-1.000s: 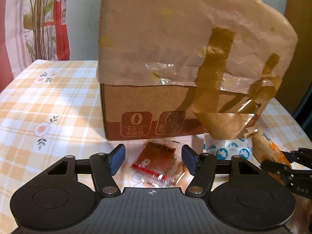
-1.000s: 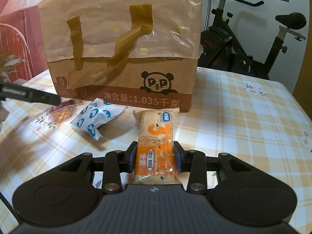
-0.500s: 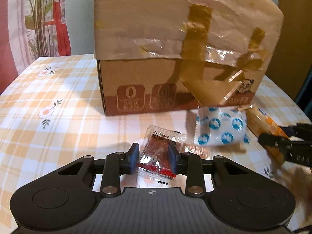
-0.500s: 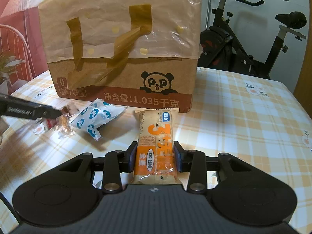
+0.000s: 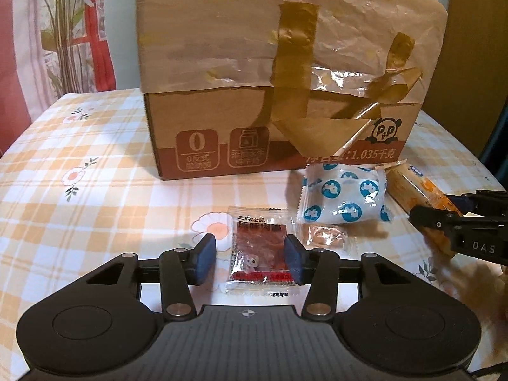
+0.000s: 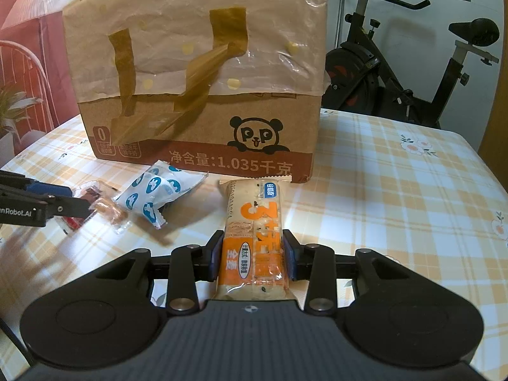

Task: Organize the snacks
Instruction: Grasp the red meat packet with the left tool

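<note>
While left gripper [image 5: 250, 258] jaws opening round 1 red packet [image 5: 260, 254], right gripper [image 6: 253, 255] clamps 1 orange bar [image 6: 254, 238], 1 box [image 6: 203, 95].

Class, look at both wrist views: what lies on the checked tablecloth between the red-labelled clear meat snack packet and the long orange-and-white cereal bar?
The white pillow-shaped packet with blue dots, plus a small clear-wrapped candy beside the meat packet. Both views show them, left of the cereal bar.

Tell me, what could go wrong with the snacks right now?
1. The left gripper jaws are opening around the red jerky packet; only one pad looks close to it, so it may get left behind.
2. The small clear candy lies touching that packet and could get dragged along.
3. The right gripper squeezes the orange cracker bar; pressing harder might crumble it.
</note>
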Available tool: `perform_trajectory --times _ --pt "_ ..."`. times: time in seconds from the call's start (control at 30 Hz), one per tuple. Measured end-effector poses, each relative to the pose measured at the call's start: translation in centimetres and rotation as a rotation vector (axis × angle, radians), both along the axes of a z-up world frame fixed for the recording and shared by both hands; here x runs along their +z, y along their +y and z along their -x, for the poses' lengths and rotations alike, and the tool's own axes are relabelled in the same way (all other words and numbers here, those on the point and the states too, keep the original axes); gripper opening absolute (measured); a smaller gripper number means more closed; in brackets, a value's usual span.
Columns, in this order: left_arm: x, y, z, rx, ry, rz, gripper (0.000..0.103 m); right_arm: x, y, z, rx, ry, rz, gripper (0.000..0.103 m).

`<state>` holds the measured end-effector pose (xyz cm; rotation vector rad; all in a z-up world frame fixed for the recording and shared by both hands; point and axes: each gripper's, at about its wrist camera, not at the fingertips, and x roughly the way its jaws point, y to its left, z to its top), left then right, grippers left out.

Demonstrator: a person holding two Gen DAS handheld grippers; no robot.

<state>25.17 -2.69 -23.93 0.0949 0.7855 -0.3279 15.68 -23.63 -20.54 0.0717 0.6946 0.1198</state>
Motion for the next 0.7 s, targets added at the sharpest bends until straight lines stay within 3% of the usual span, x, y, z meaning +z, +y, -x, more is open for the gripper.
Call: perform_trajectory --times 0.3,0.47,0.7 --pt "0.5 -0.6 0.5 -0.032 -0.028 0.027 0.057 0.0 0.0 0.0 0.000 0.000 -0.002 0.040" --pt "-0.1 -1.6 0.6 -0.060 -0.030 -0.037 0.060 0.0 0.0 0.0 -0.001 0.000 -0.002 0.040" --pt "-0.4 -0.8 0.2 -0.010 -0.029 -0.048 0.061 0.0 0.0 0.0 -0.001 0.000 -0.002 0.040"
